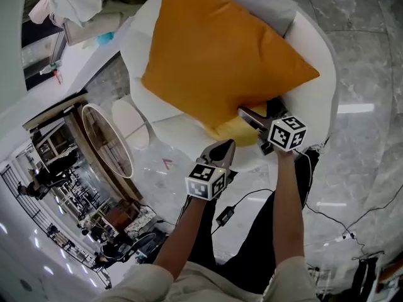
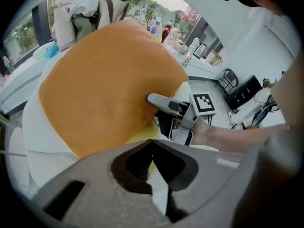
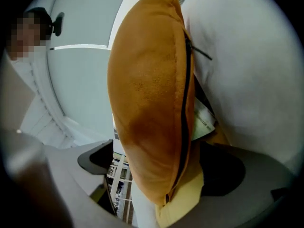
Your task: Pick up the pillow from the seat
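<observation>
The right gripper [image 3: 159, 175] has its fingers spread wide, straddling the lower corner of the orange pillow [image 3: 147, 94] without clamping it. Beyond them the pillow leans tilted against the white seat [image 1: 315, 49]. The left gripper [image 2: 152, 144] has its fingers closed together and empty, just below the pillow's lower edge.

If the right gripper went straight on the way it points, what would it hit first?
The orange pillow: its zippered edge stands between the right gripper's open fingers, so it would press into that first. The white seat lies close behind, though depth is hard to judge.
</observation>
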The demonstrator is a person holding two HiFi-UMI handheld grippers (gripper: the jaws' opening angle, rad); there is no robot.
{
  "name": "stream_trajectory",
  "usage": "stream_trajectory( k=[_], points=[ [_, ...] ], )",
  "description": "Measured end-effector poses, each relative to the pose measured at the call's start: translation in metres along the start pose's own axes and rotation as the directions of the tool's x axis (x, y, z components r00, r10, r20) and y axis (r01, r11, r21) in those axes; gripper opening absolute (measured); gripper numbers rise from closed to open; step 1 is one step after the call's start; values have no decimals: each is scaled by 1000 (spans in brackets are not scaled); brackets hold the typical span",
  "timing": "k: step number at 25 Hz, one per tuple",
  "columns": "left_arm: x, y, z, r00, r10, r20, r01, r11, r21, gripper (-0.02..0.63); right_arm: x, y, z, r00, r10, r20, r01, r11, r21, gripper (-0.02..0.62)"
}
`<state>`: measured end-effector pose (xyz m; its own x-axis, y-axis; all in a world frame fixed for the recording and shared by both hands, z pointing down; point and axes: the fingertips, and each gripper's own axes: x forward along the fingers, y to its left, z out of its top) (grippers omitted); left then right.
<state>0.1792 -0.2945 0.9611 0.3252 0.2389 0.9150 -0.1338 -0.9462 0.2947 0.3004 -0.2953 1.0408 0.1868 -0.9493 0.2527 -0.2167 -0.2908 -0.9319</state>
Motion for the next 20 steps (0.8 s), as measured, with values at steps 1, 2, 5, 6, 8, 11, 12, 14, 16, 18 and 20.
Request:
stream_trajectory(
  k=[1,2,5,6,8,11,12,14,16,18,20],
  points=[
    [2,3,0,1000,2,6,-2,1000,-9,9,5,1,2,1000,25,12,-25,1000,0,510],
    [4,7,1,1000,3,13,-3,1000,-15,9,10,0,5,999,43,28,-43,999,3,522],
    [12,20,0,1000,-3,21,3,1000,-9,9,26,-5,11,994,83,69,-83,996,10,540],
    [15,25,-4,1000,-2,18,2,1000,-3,9,29,-5,11,992,101,77,-102,995,16,540],
    [21,35,-14,1000,9,9,-9,1000,-1,9,34,-4,9,985,152,87,-156,987,35,541],
    [28,46,-23,1000,20,6,-20,1000,-16,9,42,6,8,956,282,85,-288,955,70,541],
    [30,47,-26,1000,21,5,-21,1000,-17,9,45,13,9,939,334,86,-341,936,86,541],
    [31,47,-30,1000,20,6,-20,1000,-16,9,48,25,13,911,400,100,-410,906,106,541],
    [29,48,-31,1000,19,13,-18,1000,-20,9,51,32,16,907,408,104,-417,903,103,541],
    [26,50,-28,1000,10,29,-9,999,-41,9,56,31,17,924,369,102,-379,919,110,540],
    [23,50,-26,999,-3,47,6,997,-71,9,60,26,17,945,309,105,-322,935,150,540]
  ],
)
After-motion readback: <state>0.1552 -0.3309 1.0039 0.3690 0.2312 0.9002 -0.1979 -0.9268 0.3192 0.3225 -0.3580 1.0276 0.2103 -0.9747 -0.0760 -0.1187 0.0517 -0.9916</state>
